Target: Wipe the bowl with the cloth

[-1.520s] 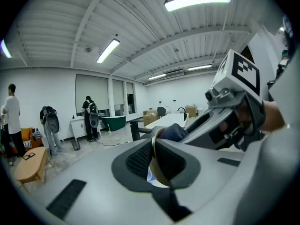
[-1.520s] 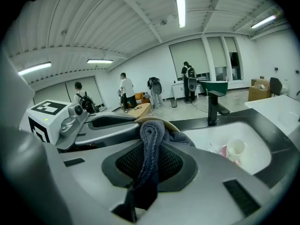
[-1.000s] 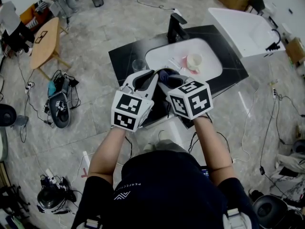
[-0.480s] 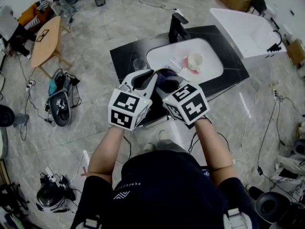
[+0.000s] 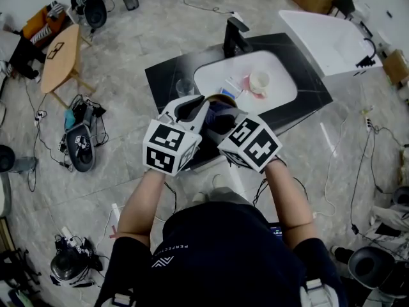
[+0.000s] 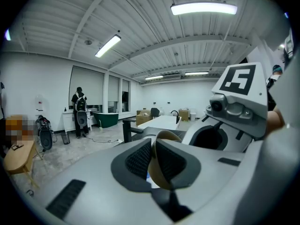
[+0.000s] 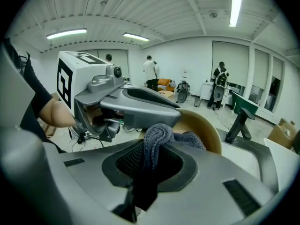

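Note:
A tan bowl (image 6: 161,165) is clamped by its rim in my left gripper (image 6: 153,159), standing on edge between the jaws. Its hollow side (image 7: 202,128) faces the right gripper view. My right gripper (image 7: 151,159) is shut on a dark blue-grey cloth (image 7: 157,139), whose free end is bunched against the inside of the bowl. From the head view both grippers meet over the front edge of the black counter, left gripper (image 5: 192,110) and right gripper (image 5: 223,117) nearly touching, with the cloth (image 5: 218,107) between them. The bowl (image 5: 213,97) is mostly hidden there.
A white sink basin (image 5: 214,77) set in a black counter (image 5: 165,75) holds a white cup (image 5: 260,82) and a pink item (image 5: 245,84). A black tap (image 5: 233,36) stands behind it, a clear glass (image 5: 185,87) at its left. Cables and bags litter the floor.
Both grippers have stayed close together over the counter's front edge. The right gripper's marker cube has turned and dropped slightly, shifting the cloth against the bowl.

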Demonstrator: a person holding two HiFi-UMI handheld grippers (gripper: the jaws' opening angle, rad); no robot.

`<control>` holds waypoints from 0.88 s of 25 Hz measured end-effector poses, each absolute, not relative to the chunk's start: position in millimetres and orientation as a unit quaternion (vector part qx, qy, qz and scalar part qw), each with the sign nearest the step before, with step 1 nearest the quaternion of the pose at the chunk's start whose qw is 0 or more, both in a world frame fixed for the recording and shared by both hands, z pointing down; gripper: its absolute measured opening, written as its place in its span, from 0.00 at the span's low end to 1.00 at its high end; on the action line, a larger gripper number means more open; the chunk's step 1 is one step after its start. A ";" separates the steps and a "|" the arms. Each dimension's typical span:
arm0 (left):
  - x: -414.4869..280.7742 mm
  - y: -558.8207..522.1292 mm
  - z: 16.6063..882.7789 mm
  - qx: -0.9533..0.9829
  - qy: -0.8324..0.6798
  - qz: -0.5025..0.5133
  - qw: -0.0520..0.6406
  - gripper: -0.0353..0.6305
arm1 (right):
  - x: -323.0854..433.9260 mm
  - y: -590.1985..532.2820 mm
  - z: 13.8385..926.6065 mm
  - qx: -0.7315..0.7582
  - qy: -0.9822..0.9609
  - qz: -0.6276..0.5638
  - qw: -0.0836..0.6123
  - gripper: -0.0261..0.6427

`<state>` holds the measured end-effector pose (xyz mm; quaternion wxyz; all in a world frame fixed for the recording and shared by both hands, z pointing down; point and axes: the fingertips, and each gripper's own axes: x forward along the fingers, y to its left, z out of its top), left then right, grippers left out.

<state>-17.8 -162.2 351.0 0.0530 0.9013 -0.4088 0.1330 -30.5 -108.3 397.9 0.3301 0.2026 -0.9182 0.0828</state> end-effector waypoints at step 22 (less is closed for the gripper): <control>-31.6 -171.3 373.6 0.889 -0.430 0.136 0.082 0.09 | 18.8 -97.8 411.5 0.200 -0.889 0.042 0.410 0.16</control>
